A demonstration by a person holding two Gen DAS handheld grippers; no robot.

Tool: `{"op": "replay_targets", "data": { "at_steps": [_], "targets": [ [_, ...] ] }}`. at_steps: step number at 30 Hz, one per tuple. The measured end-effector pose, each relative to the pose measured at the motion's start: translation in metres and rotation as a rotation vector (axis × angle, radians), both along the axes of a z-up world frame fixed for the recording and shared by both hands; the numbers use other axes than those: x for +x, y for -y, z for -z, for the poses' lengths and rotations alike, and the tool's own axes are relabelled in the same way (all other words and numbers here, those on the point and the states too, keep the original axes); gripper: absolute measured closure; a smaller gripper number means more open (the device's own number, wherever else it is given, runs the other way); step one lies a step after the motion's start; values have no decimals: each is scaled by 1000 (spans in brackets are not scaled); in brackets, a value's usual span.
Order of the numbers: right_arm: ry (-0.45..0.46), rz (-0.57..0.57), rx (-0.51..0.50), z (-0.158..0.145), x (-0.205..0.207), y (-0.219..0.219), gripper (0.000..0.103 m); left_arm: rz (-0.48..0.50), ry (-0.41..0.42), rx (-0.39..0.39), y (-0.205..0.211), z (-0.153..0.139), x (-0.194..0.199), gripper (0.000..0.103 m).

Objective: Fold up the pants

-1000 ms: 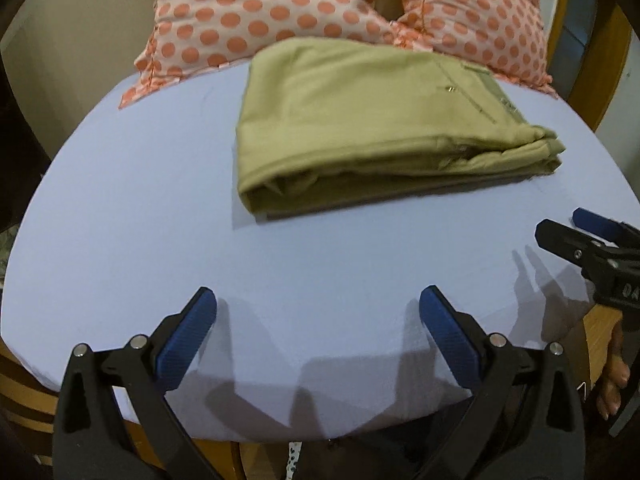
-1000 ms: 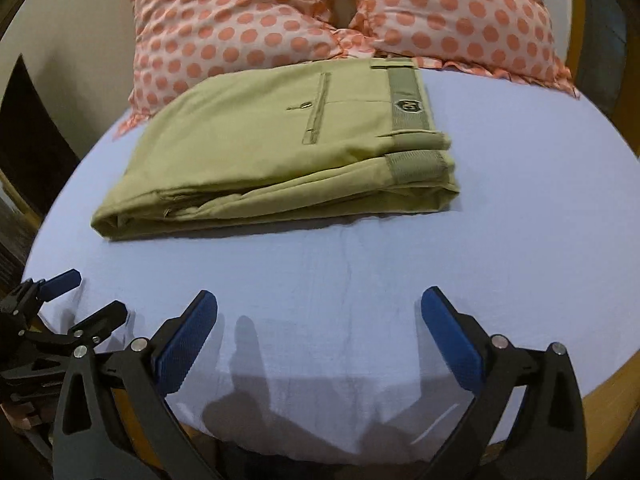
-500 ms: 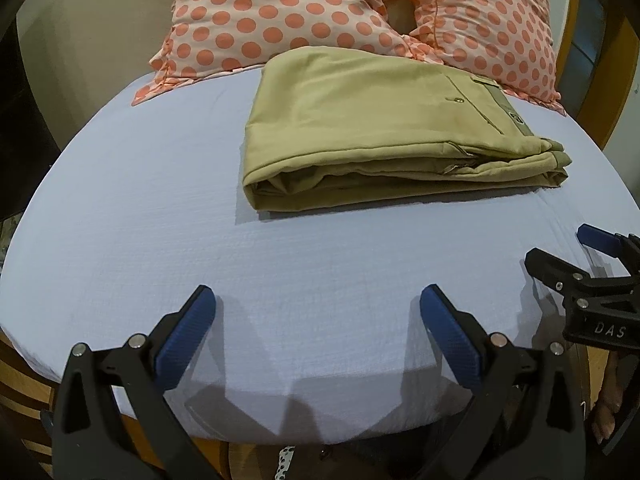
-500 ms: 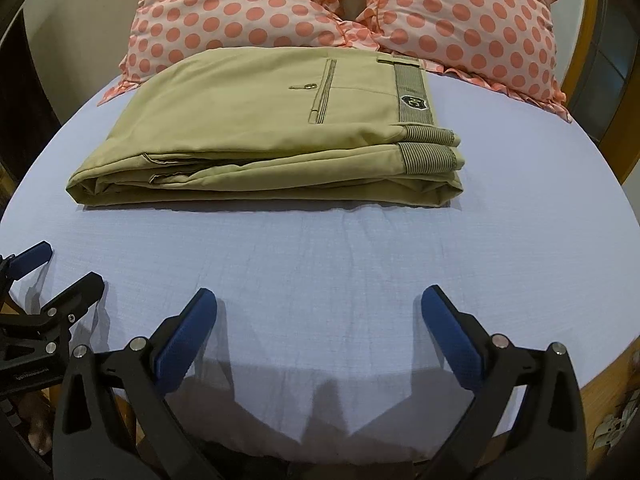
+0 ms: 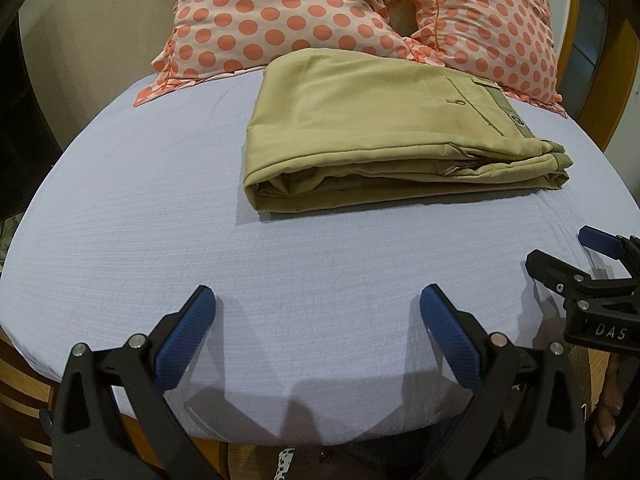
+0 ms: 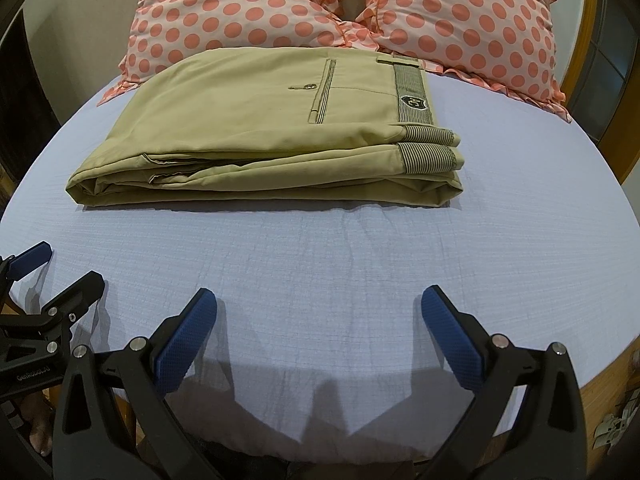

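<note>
Across the pale lavender bedsheet (image 5: 160,208) a broad stretch of bare cloth runs from the near edge of the mattress up to the folded stack, and more lies open to either side of it. At the far edge two peach pillows with coral polka dots (image 6: 460,20) lean side by side, their frilled hems touching the sheet. Just in front of them rest the khaki cotton pants (image 6: 248,120), folded into a flat rectangular stack with the striped waistband (image 6: 412,96) at its right end and the rounded fold at its left; the far edge of the stack touches the pillows. Near the front edge of the bed, well apart from the pants, the left gripper (image 5: 318,334) hangs released, blue pads spread wide and holding nothing. Beside it the right gripper (image 6: 319,334) is likewise spread and empty.
</note>
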State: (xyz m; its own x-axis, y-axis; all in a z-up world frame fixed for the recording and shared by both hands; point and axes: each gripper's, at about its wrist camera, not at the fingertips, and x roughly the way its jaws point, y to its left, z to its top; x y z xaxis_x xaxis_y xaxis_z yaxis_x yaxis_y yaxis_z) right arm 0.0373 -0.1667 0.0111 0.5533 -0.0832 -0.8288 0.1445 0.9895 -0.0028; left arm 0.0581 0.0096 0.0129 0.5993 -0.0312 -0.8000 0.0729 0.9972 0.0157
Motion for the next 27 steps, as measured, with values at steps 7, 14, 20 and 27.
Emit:
{"op": "replay_targets", "data": {
  "at_steps": [7,14,20,27],
  "targets": [
    [0,-1,0,0,0,0,1,-1,6,-3,-2,0,1,2],
    [5,0,-1,-1,0,0,1,-7,5,-2,-1,0,2,2],
    [6,1,-1,-1,1,-1,1,-10,0,-2,0,-1,2,2],
    [7,2,-1,-1,1,-1,1,-10,-1,-1,0,0,2,2]
  ]
}}
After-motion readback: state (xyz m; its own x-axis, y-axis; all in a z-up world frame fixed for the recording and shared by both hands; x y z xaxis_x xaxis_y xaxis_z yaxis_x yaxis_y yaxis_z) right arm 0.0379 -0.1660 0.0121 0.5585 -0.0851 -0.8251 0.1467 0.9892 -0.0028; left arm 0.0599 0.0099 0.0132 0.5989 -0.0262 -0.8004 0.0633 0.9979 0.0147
